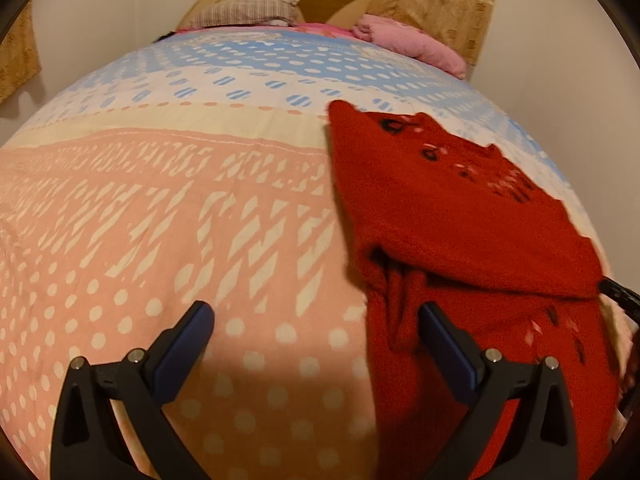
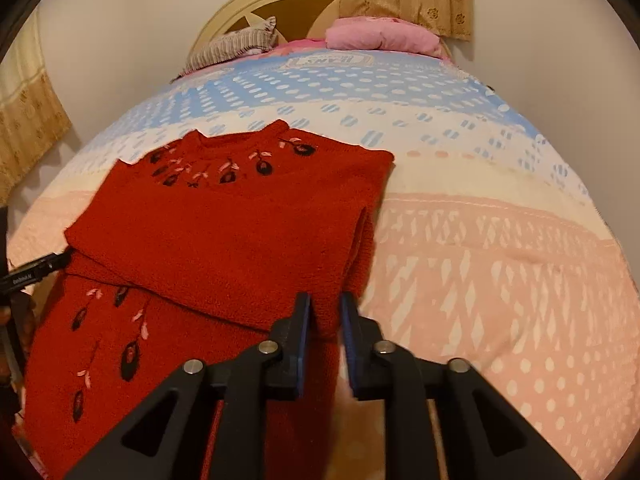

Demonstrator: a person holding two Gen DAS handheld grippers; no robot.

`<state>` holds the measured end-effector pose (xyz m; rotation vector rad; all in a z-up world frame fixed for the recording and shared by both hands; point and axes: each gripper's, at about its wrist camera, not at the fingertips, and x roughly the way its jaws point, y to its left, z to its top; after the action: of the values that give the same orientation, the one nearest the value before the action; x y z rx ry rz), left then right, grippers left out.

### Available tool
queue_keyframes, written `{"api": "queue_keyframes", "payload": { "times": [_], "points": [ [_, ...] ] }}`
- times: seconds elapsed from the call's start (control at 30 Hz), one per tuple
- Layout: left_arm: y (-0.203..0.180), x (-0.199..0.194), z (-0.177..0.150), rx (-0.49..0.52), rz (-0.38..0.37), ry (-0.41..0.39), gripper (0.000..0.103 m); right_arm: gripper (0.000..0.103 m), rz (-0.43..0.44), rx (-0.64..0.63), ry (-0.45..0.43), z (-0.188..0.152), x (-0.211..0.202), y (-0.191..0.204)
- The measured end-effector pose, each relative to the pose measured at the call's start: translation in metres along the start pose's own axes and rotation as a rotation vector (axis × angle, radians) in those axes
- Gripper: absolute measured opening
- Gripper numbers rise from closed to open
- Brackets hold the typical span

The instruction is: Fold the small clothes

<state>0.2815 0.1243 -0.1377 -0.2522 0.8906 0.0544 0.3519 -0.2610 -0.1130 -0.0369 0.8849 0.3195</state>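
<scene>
A small red knitted sweater [image 2: 224, 232] with dark and pink flower embroidery lies on the bed, its top half folded down over the lower part. In the left wrist view the sweater [image 1: 460, 216] lies at the right. My left gripper [image 1: 316, 312] is open wide and empty, its right finger [image 1: 444, 336] over the sweater's left edge. My right gripper [image 2: 325, 312] is nearly closed with the folded sweater's right front corner between its pads. The tip of the left gripper [image 2: 36, 270] shows at the sweater's left edge in the right wrist view.
The bed [image 1: 180, 220] has a pink, cream and blue patterned cover. A striped pillow [image 2: 236, 46] and a pink pillow [image 2: 380, 36] lie at the headboard [image 2: 280, 4]. Curtains hang behind and at the left wall.
</scene>
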Motion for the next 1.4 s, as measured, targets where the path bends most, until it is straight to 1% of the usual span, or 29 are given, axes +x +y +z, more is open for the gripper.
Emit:
{"api": "queue_keyframes", "payload": {
  "times": [0.03,0.07,0.13,0.2,0.23,0.3,0.33,0.37,0.4,0.43,0.47,0.53,0.6,0.63,0.7,0.73,0.8,0.83,0.87,0.9,0.97,1.03,1.07,1.1,1.17,1.23,1.33,1.37,1.4],
  "points": [
    [0.002,-0.005,-0.002,-0.006,-0.01,-0.004,0.103,0.048,-0.002,-0.004,0.008,0.0,-0.001,-0.001],
    [0.006,-0.012,-0.004,-0.014,-0.018,-0.016,0.103,0.064,-0.007,-0.007,0.009,0.0,-0.003,-0.002],
    [0.011,-0.022,-0.003,-0.028,-0.028,-0.037,0.103,0.065,0.004,0.004,-0.007,0.003,-0.007,-0.005],
    [0.017,-0.033,0.005,-0.059,-0.026,-0.085,0.103,0.065,0.005,0.038,-0.018,0.01,-0.008,-0.01],
    [0.018,-0.036,0.011,-0.066,-0.013,-0.112,0.103,0.065,0.011,0.066,-0.023,0.015,-0.007,-0.014],
    [0.013,-0.035,0.02,-0.06,-0.013,-0.121,0.103,0.063,0.056,0.144,-0.018,0.027,0.003,-0.021],
    [0.011,-0.032,0.024,-0.053,-0.013,-0.119,0.103,0.05,0.076,0.167,-0.001,0.03,0.008,-0.022],
    [0.005,-0.027,0.028,-0.037,-0.008,-0.113,0.103,0.028,0.088,0.178,0.038,0.034,0.019,-0.021],
    [0.0,-0.023,0.031,-0.02,-0.003,-0.102,0.103,0.016,0.071,0.167,0.063,0.036,0.026,-0.017],
    [-0.005,-0.017,0.034,-0.002,0.008,-0.09,0.103,0.01,0.03,0.141,0.065,0.038,0.029,-0.012],
    [-0.01,-0.011,0.036,0.016,0.026,-0.085,0.103,0.009,0.009,0.112,0.054,0.041,0.027,-0.006],
    [-0.016,0.0,0.036,0.041,0.057,-0.075,0.103,0.009,-0.009,0.069,-0.005,0.046,0.013,0.005],
    [-0.013,0.013,0.031,0.04,0.104,-0.025,0.103,0.009,-0.054,0.042,-0.072,0.051,-0.003,0.012],
    [-0.011,0.021,0.028,0.033,0.105,0.002,0.103,0.009,-0.08,0.026,-0.09,0.053,-0.006,0.014],
    [0.0,0.024,0.026,-0.027,0.058,0.007,0.103,0.009,-0.097,0.019,-0.058,0.052,0.004,0.012],
    [0.002,0.023,0.027,-0.035,0.054,0.012,0.103,0.009,-0.1,0.015,0.006,0.05,0.02,0.01],
    [0.004,0.019,0.029,-0.032,0.064,0.008,0.103,0.019,-0.123,0.001,0.082,0.045,0.041,0.006],
    [0.006,0.014,0.03,-0.038,0.081,-0.013,0.103,0.03,-0.156,-0.01,0.087,0.043,0.045,0.006],
    [0.008,0.009,0.033,-0.05,0.085,-0.037,0.103,0.039,-0.185,-0.012,0.061,0.042,0.041,0.007],
    [0.007,0.005,0.034,-0.057,0.081,-0.054,0.103,0.042,-0.191,-0.004,0.037,0.043,0.035,0.009],
    [0.005,0.001,0.042,-0.056,0.071,-0.085,0.103,0.044,-0.175,0.009,-0.027,0.046,0.021,0.015],
    [-0.003,-0.001,0.051,-0.038,0.057,-0.101,0.103,0.044,-0.143,-0.024,-0.072,0.051,0.012,0.028],
    [-0.01,0.002,0.055,-0.021,0.054,-0.099,0.103,0.045,-0.107,-0.054,-0.086,0.055,0.009,0.038],
    [-0.014,0.007,0.057,-0.003,0.061,-0.088,0.103,0.046,-0.072,-0.08,-0.084,0.058,0.011,0.045],
    [-0.018,0.022,0.059,0.022,0.135,-0.064,0.103,0.047,0.002,-0.122,-0.04,0.061,0.021,0.059],
    [-0.013,0.036,0.055,0.03,0.196,-0.026,0.103,0.047,0.015,-0.1,0.031,0.061,0.043,0.059],
    [0.006,0.042,0.05,-0.043,0.163,-0.002,0.103,0.048,0.018,-0.034,0.082,0.05,0.065,0.051],
    [0.013,0.044,0.049,-0.058,0.163,0.018,0.103,0.05,0.019,-0.029,0.058,0.044,0.065,0.05],
    [0.016,0.043,0.046,-0.057,0.149,0.018,0.103,0.05,0.008,-0.041,0.039,0.041,0.063,0.053]
  ]
}}
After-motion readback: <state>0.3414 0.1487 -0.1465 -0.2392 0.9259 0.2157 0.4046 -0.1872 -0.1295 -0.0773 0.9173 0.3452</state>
